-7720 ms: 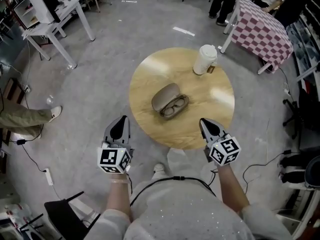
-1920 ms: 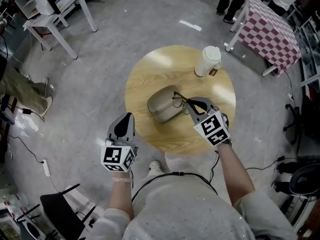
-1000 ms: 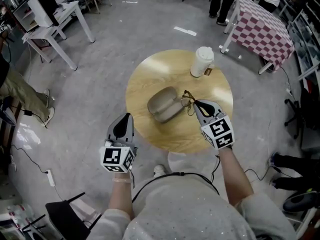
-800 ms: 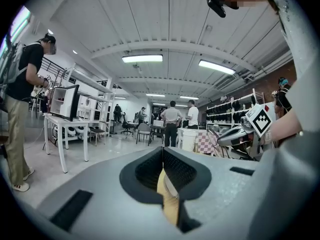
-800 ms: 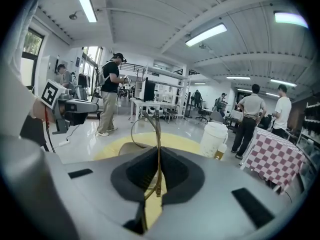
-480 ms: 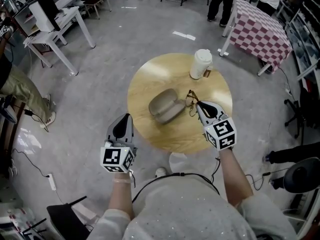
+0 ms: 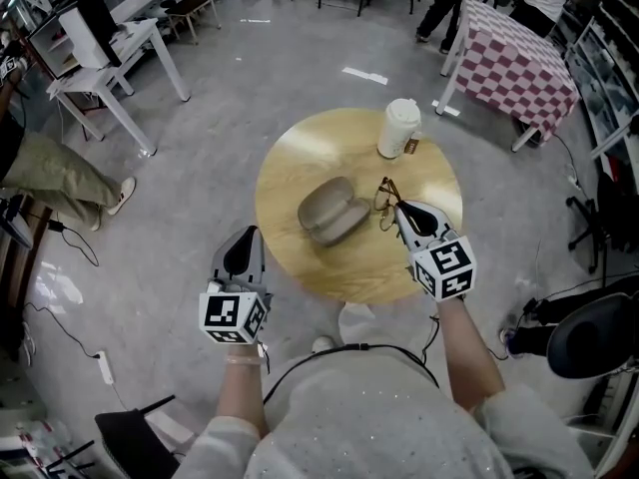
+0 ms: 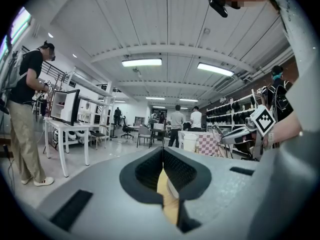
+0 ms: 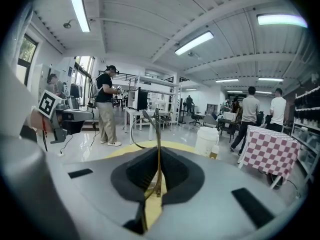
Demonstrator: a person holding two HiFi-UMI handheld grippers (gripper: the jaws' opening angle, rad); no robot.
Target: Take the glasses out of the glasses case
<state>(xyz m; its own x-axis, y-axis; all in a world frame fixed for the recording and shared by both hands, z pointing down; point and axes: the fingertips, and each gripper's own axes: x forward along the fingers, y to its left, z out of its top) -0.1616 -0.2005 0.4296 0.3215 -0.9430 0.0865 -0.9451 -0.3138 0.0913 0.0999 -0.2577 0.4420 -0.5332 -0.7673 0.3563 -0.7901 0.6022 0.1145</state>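
Tools come nearest. The left tool (image 7: 244, 251) hangs over the grey floor (image 7: 190, 183), short of the round wooden worktop (image 7: 300, 163). Its jaws are pressed together with nothing between them. The right tool (image 7: 407, 215) reaches over the worktop's near right part. Its jaws are clenched on a thin arm of the glasses (image 7: 384, 200), and the frame sticks up and forward from the tips. The glasses are out of the case (image 7: 332, 211), just to its right and not touching it. The case lies open near the middle of the worktop, its two grey shells side by side. Farther back, near the worktop's far right edge, stands a white lidded cup (image 7: 397, 128) with a small brown tag at its foot. Beyond the worktop a table with a checked cloth (image 7: 519, 63) stands at the upper right. A white desk (image 7: 110, 43) stands at the upper left, and a person's trouser leg (image 7: 60, 173) shows at the left edge.
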